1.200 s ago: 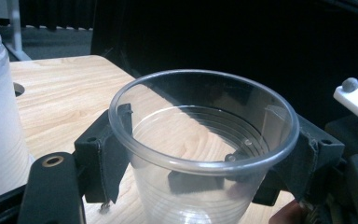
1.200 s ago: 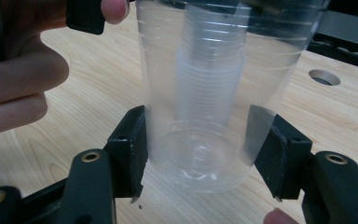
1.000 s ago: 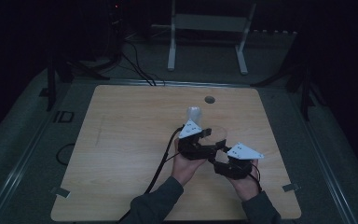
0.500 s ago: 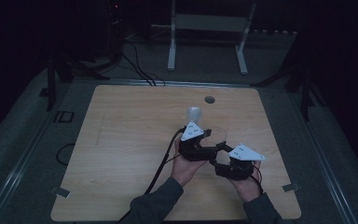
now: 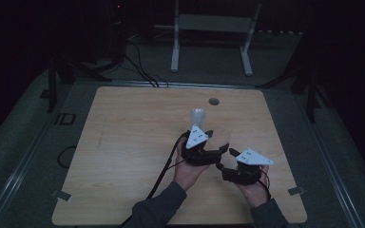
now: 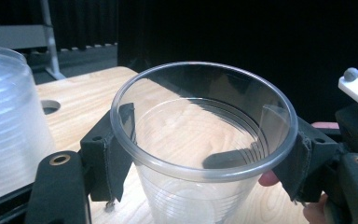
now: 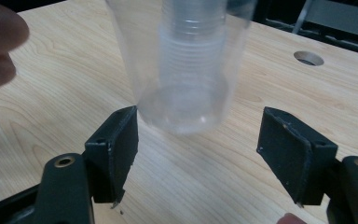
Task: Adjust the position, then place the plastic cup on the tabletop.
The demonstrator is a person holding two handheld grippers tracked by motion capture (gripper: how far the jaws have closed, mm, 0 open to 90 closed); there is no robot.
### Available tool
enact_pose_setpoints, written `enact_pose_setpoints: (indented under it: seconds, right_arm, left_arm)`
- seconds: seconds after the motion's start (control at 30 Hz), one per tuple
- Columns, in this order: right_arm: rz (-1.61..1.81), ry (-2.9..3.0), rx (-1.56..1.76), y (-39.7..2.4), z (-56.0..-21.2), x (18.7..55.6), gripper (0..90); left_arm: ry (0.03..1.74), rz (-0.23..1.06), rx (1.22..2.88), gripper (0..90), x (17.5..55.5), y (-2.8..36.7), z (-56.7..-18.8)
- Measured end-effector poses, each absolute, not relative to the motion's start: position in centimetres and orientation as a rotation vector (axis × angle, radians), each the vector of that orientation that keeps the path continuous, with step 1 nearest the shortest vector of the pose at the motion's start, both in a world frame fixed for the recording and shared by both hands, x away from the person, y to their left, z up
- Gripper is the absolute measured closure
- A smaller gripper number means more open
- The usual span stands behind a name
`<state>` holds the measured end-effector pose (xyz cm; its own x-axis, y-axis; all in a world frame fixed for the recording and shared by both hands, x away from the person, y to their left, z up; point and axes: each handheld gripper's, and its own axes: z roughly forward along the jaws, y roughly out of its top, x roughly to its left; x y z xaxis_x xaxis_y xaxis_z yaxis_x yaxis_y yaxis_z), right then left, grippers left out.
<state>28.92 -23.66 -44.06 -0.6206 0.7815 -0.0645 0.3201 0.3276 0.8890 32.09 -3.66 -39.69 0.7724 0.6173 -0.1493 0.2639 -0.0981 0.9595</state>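
**High view: clear cup held by left gripper, right gripper let go**

High view puts both grippers close together over the near right part of the wooden table (image 5: 123,142). The left gripper (image 5: 208,135) sits just ahead of the right gripper (image 5: 225,154), and a stack of clear cups (image 5: 198,116) stands upside down on the table just beyond them.

Left gripper view: a clear plastic cup (image 6: 200,154) sits upright between the two black jaws, mouth up. Both pads (image 6: 114,149) press on the wall just under the rim, one on each side (firm pinch). The stack (image 6: 7,126) rises at the left edge, close beside the held cup. A round hole (image 6: 50,106) in the table lies behind it.

Right gripper view: the jaws have just been opening and now stand spread wide, pads clear of everything. The cup's base (image 7: 182,107) hangs off the table ahead of them, blurred, nearer the left jaw but not touching it.
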Motion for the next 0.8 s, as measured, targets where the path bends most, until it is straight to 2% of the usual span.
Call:
enact_pose_setpoints:
  seconds: [0.8]
  right_arm:
    - [1.233,2.095,1.018,-25.1,-44.5,29.1,28.7]
  left_arm:
    - [0.699,0.418,1.698,28.6,31.8,-3.2,-39.8]
